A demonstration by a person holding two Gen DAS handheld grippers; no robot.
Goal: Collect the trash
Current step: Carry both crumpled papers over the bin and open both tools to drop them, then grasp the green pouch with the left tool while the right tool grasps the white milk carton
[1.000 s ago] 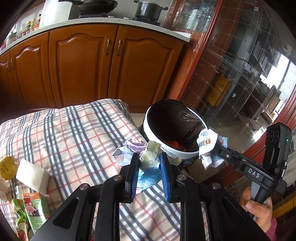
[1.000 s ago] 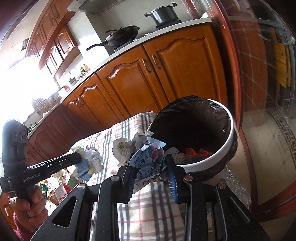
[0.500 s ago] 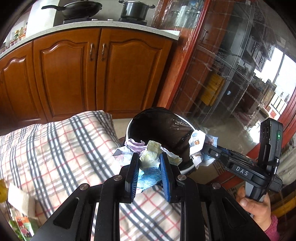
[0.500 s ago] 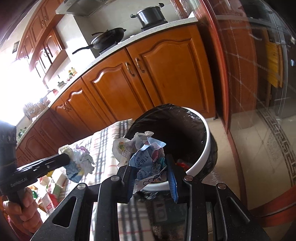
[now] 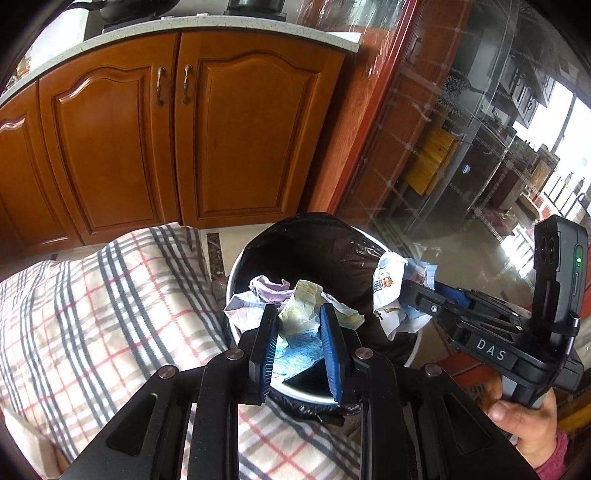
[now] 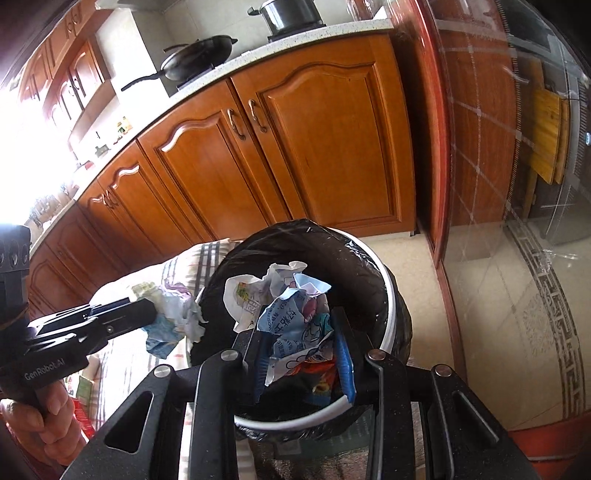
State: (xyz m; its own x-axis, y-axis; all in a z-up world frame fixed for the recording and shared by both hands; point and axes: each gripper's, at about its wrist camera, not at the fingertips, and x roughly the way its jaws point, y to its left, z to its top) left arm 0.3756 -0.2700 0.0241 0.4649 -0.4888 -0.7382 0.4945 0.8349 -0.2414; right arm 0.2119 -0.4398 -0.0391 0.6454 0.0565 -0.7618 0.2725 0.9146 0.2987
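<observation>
My left gripper [image 5: 298, 320] is shut on a wad of crumpled paper trash [image 5: 301, 308], pale yellow, blue and lilac, held over the near rim of the white trash bin [image 5: 232, 273] lined with a black bag. My right gripper [image 6: 301, 325] is shut on a wad of crumpled printed wrappers [image 6: 291, 314], held over the bin's [image 6: 391, 306] open mouth. Each gripper shows in the other's view: the right one [image 5: 410, 295] with its wad [image 5: 388, 291] at the bin's right rim, the left one [image 6: 147, 314] with its wad [image 6: 173, 317] at the bin's left edge.
A plaid-covered table [image 5: 92, 302] lies left of the bin. Wooden kitchen cabinets [image 5: 177, 129] stand behind, with a pan [image 6: 199, 59] and pot [image 6: 291, 14] on the counter. A glass-fronted cabinet [image 5: 461, 147] is to the right. Coloured trash lies in the bin's bottom [image 6: 321, 384].
Both grippers have moved with their wads from above the table edge to over the bin. Both stay shut on their trash.
</observation>
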